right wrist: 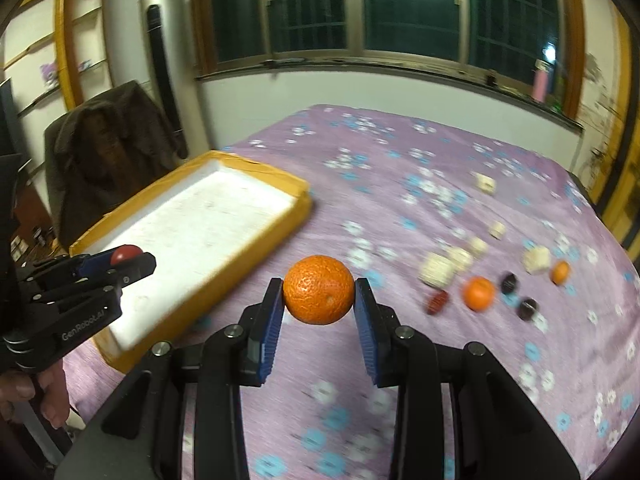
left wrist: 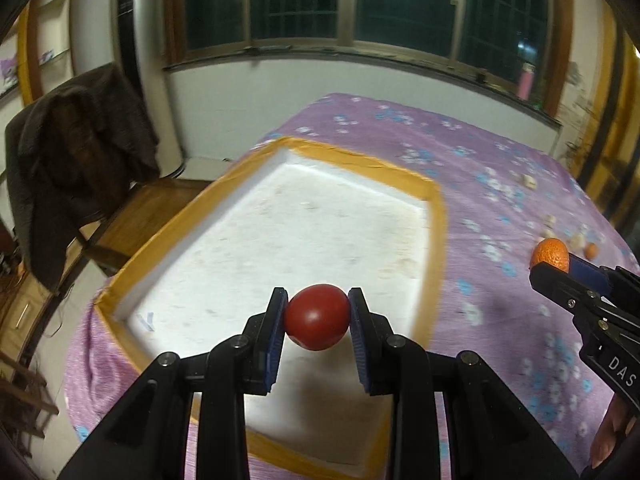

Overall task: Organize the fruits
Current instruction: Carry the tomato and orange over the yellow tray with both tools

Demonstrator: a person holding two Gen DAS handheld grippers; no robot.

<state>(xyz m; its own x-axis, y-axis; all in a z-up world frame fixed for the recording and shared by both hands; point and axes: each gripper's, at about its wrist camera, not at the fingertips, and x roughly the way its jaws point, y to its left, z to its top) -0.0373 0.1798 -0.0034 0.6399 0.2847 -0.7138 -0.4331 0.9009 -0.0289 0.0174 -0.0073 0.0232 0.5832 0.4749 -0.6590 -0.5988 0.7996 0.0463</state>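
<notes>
So the left gripper (left wrist: 318,316) is clamped on a red tomato (left wrist: 317,317), blue pads pressed against both sides, holding it up over the near end of the white foam tray (left wrist: 436,216) with the yellow-orange taped rim. The tray has nothing else in it that I can see, just some scuffs on the white bottom. The right gripper (right wrist: 319,290) has its fingers closed on an orange (right wrist: 319,289), which hangs over the purple flowered tablecloth (right wrist: 400,152), off to the right of the tray and not over it. From the right wrist view you can see the left gripper at the left edge with the tomato poking out between its pads, over the tray. Further out on the cloth, right side, there's a loose scatter: a smaller orange (right wrist: 478,293), a tiny orange one (right wrist: 560,272) further right, a reddish wrinkly fruit (right wrist: 437,302), 2 dark round ones (right wrist: 509,282) and some pale chunky pieces (right wrist: 438,269), all too blurry to name properly. Past the table's left side there's a chair with a dark coat (left wrist: 76,148) draped over it, a tall silver floor-standing unit (left wrist: 130,28) behind that, and a dark barred window (left wrist: 360,0) along the back wall with a pink bottle (left wrist: 525,80) on the sill.
</notes>
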